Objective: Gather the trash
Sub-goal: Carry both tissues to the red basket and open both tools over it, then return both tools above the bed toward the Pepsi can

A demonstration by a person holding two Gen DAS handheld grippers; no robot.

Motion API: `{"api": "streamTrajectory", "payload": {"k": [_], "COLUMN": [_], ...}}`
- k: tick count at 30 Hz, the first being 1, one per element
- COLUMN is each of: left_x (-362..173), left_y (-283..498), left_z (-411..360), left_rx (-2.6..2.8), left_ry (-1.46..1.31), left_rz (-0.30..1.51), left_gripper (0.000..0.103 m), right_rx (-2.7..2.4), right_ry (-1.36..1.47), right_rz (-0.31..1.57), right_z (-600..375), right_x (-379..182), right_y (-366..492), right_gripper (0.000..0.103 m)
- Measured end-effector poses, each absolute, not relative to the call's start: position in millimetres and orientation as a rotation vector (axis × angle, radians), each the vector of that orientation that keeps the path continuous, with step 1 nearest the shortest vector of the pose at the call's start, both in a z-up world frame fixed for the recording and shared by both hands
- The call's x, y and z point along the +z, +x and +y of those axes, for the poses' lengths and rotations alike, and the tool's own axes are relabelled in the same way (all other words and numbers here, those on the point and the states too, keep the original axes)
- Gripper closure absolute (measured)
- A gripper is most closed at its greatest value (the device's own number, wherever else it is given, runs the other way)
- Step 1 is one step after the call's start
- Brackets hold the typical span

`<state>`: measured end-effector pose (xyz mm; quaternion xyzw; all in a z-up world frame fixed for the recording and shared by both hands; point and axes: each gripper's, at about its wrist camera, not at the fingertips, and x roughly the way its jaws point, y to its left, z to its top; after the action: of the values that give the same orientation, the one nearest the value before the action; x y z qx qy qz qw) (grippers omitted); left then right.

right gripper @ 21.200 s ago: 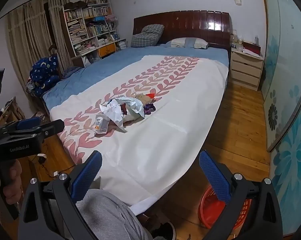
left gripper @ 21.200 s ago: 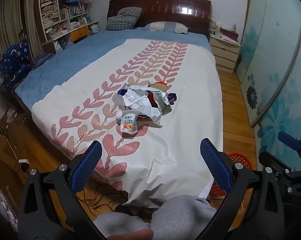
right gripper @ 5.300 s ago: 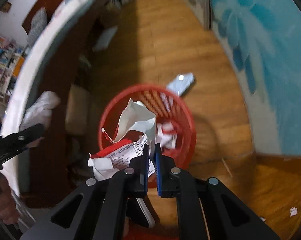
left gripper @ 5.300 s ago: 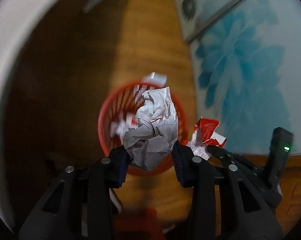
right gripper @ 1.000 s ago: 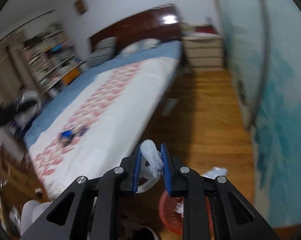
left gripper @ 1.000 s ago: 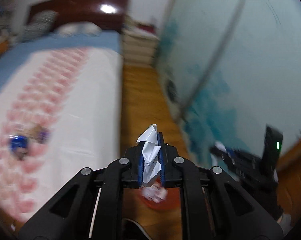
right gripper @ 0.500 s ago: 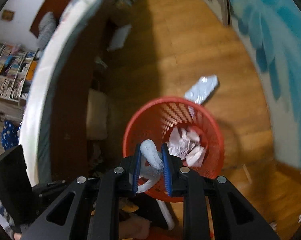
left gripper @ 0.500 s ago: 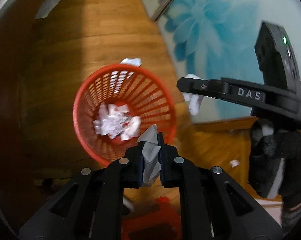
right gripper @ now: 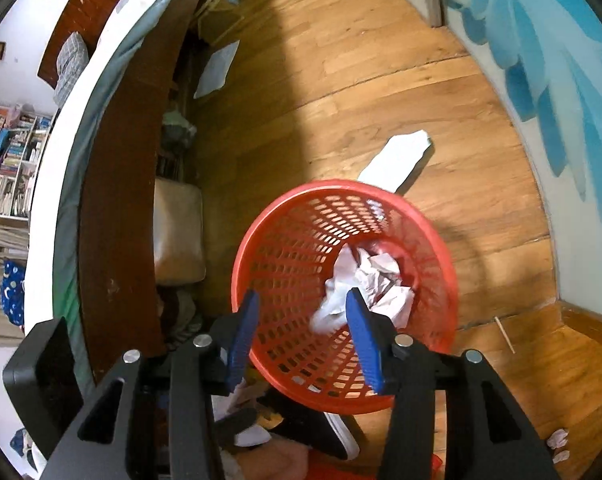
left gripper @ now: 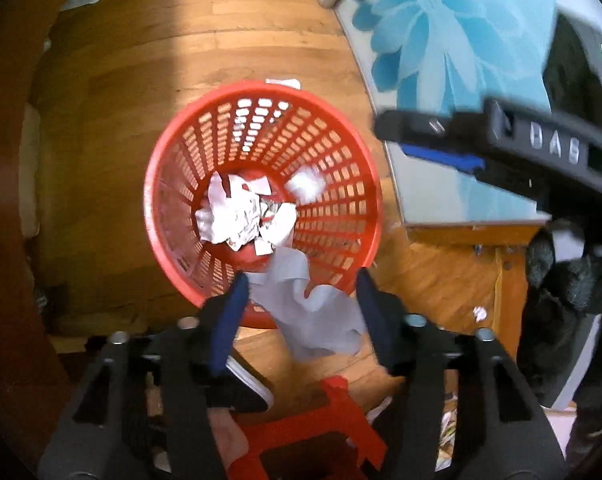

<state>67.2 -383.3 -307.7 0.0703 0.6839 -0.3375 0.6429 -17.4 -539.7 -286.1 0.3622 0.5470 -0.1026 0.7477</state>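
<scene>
Over red basket [left gripper: 353, 184]: both claws just opened wide; left claw [left gripper: 299, 308] dropping crumpled white paper [left gripper: 313, 312].

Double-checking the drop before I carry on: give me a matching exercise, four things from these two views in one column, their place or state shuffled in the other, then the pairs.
Things:
1. red basket
2. crumpled paper heap
3. pale paper scrap
4. flat white sheet

Place or state:
A. lying on the wood floor just beyond the basket
B. loose between the left gripper's open jaws, at the basket's near rim
C. piled at the bottom inside the basket
D. standing on the wood floor beside the bed

Pairs: 1-D, 2-C, 3-B, 4-A
</scene>
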Motion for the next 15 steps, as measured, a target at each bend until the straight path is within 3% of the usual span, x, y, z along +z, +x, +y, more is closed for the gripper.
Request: {"api": "streamTrajectory", "payload": {"k": [6, 15], "left_x": [-263.5, -118.0], "left_y": [77.6, 52.6], "left_z": [-357.0, -241.4], "left_rx": [-0.735, -0.676], "left_ry": [0.066, -0.076], "left_rz": [1.485, 1.170], "left_gripper": [0.044, 0.044], "right_rx": [-0.232, -0.096], "right_ry": [0.804, 0.695], "right_rz": [1.114, 1.065], "right_z": [-531.9, -446.0], "right_x": [-247.3, -182.9], "right_y": [-53.0, -84.9], "right_gripper": [0.056, 0.056]}}
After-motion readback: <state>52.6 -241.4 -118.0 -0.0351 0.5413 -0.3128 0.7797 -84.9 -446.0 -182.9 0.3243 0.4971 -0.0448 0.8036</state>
